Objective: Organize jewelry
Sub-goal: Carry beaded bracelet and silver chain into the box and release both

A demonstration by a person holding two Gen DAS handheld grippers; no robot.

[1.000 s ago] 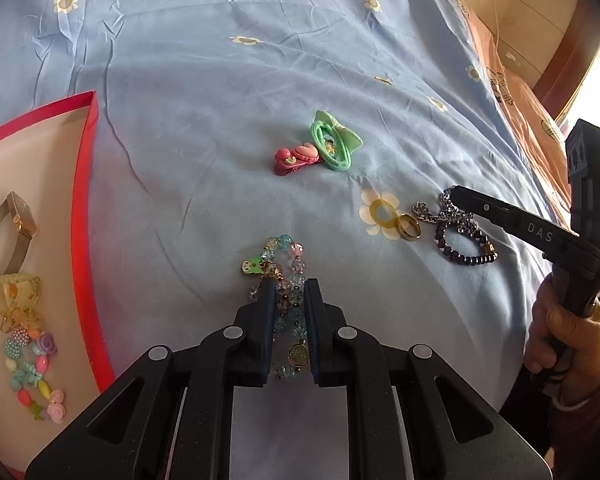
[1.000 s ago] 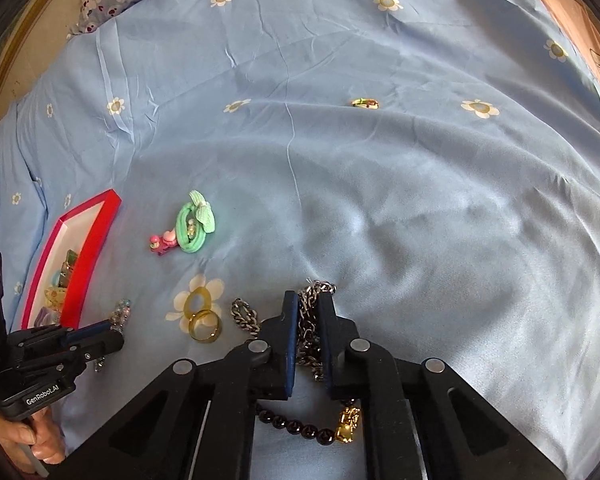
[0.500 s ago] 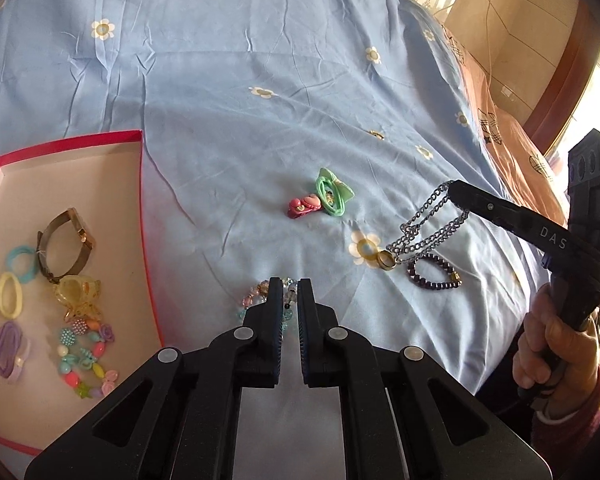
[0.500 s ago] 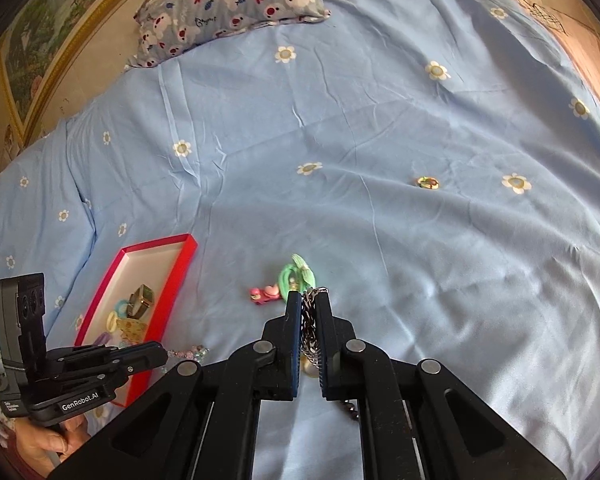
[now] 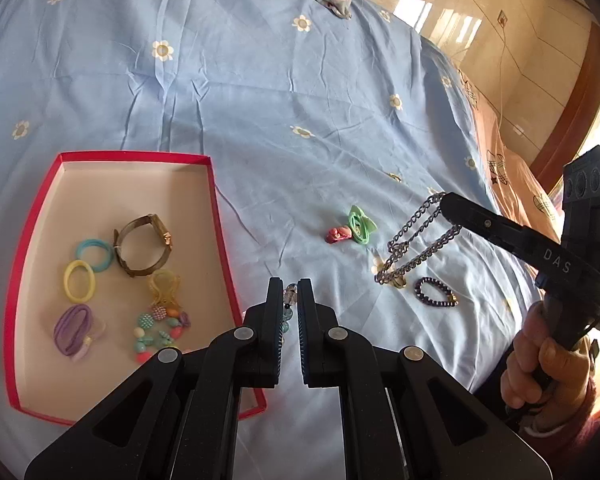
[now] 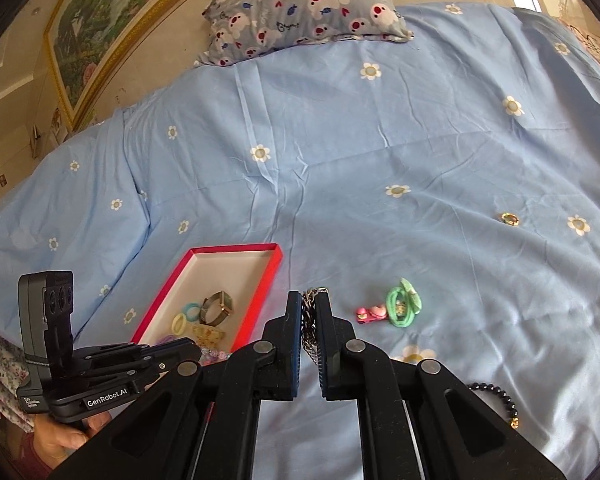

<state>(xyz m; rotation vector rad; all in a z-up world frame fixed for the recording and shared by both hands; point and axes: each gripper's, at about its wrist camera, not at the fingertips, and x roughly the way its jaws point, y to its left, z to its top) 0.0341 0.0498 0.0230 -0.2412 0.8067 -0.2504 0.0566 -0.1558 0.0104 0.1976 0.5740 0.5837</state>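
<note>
The left tongs are clenched on a bead bracelet, which is seen as a few clear and blue beads pinched between the two fingers. The right tongs are clenched on a silver chain, and in the left view the chain is seen hanging down in loops from the tips. A gold ring sits at the bottom of the loops, but it cannot be told if the ring is hooked on the chain or just lying under it.

Just to the left of the left tongs, a red box is laid on the bed. A watch, some hair rings and a bead string are already kept inside it. To the right of the left tongs, below the hanging chain, a dark bead bracelet is left on the sheet. A little ahead, a pink clip and a green hair tie are found side by side. Far off to the right of the right tongs, one small gold piece is lying alone.

The step in hand looks like carrying: both pieces are held up and are meant for the box. Next, each piece should be brought over the open box and let go low down (a long chain can swing and catch on the red rim). The bracelet is the nearer one, so it may be dropped first.
</note>
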